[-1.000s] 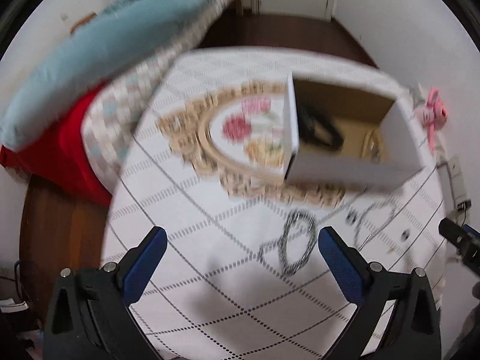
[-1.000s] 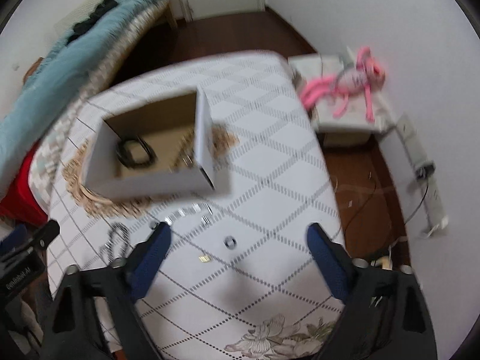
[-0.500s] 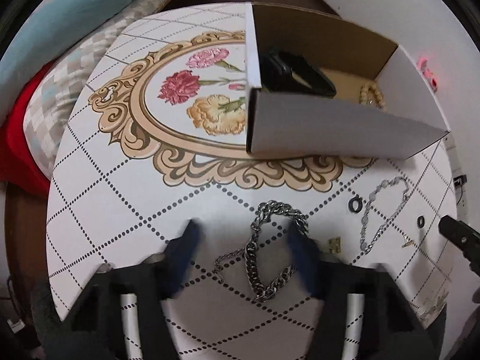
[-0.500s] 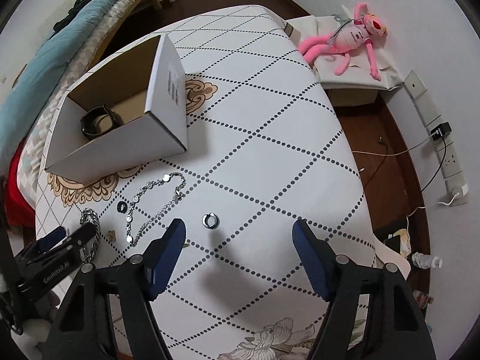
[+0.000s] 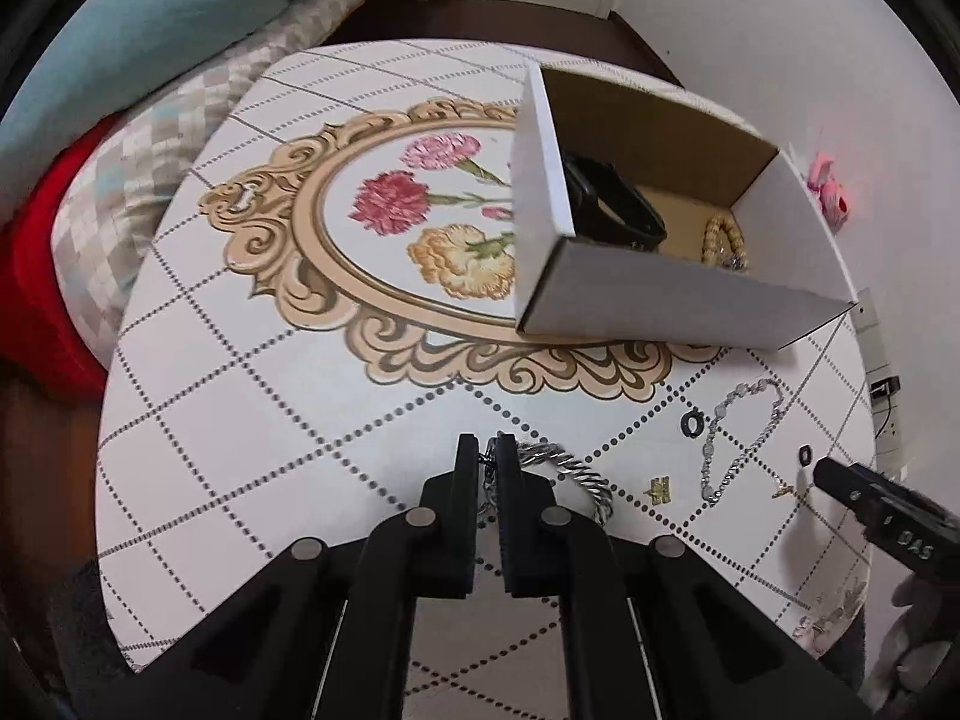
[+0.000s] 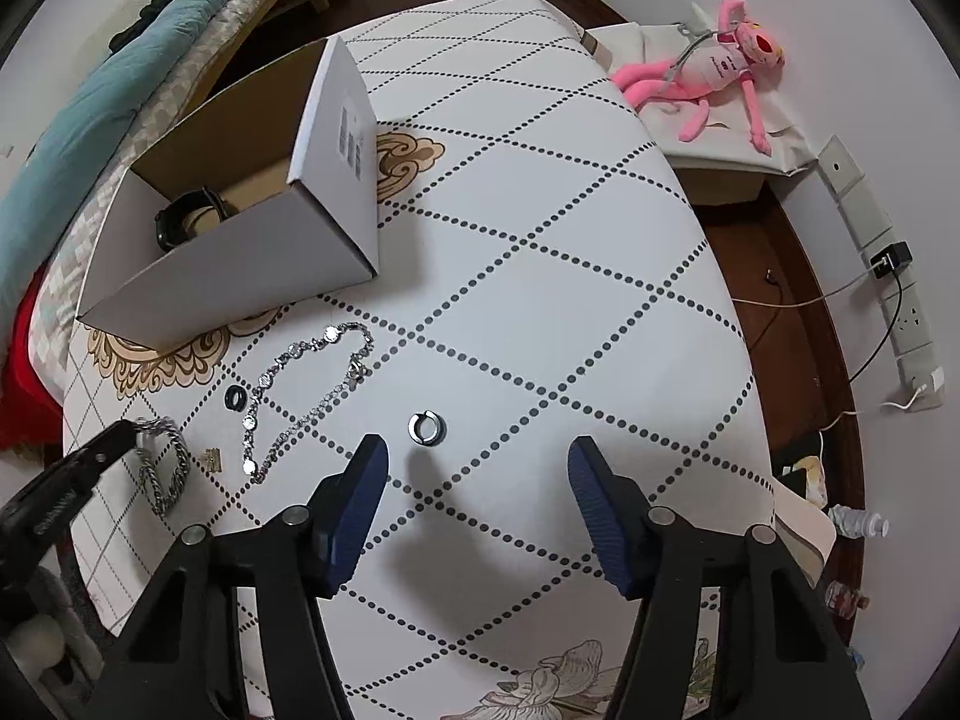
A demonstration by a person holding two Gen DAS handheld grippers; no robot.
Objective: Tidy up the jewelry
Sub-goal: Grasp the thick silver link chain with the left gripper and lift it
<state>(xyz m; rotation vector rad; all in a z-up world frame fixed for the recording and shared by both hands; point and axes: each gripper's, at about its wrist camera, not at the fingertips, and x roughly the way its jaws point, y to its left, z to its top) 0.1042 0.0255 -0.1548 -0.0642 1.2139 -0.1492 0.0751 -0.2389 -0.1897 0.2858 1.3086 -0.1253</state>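
My left gripper (image 5: pixel 487 450) is shut on a thick silver chain bracelet (image 5: pixel 570 468) that lies on the table; it also shows in the right wrist view (image 6: pixel 165 468). An open white cardboard box (image 5: pixel 672 300) behind holds a black band (image 5: pixel 612 204) and a beaded bracelet (image 5: pixel 723 240). A thin silver bracelet (image 6: pixel 300 390), a black ring (image 6: pixel 235 399), a small gold piece (image 6: pixel 212 459) and a silver ring (image 6: pixel 426 426) lie loose on the table. My right gripper (image 6: pixel 477 468) is open and empty, just in front of the silver ring.
The round table (image 6: pixel 540 240) has a white cloth with dotted diamonds and a floral medallion (image 5: pixel 420 228). A bed with blue and red bedding (image 5: pixel 120 60) is on the left. A pink plush toy (image 6: pixel 714 72) lies on a low stand at right, with power strips on the wall.
My left gripper has come down over the chain bracelet and closed on it. My right gripper has moved down and forward toward the silver ring and stays open.
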